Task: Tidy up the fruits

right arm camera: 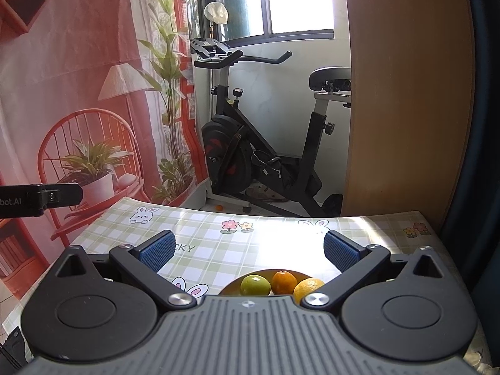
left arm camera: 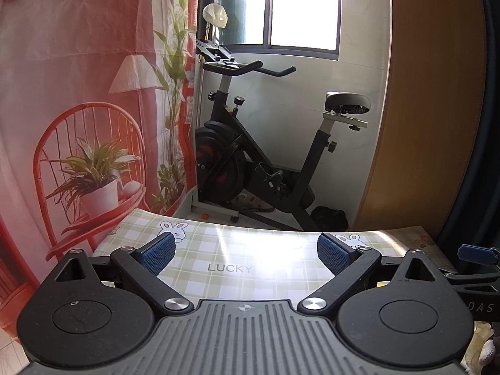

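In the right wrist view a brown plate [right arm camera: 231,285] lies on the table just in front of my gripper body. It holds a green fruit [right arm camera: 254,285], an orange mandarin [right arm camera: 283,282] and a yellow-orange fruit [right arm camera: 307,288]; its near part is hidden by the gripper. My right gripper [right arm camera: 248,250] is open and empty, above and just beyond the plate. My left gripper [left arm camera: 245,251] is open and empty over bare tablecloth. No fruit shows in the left wrist view.
The table has a green checked cloth [left arm camera: 231,268] with rabbits and flowers. Beyond its far edge stand an exercise bike [right arm camera: 265,143] and a wooden panel [right arm camera: 406,93]. A printed red curtain [left arm camera: 78,93] hangs left. A small orange thing [right arm camera: 219,207] lies on the floor.
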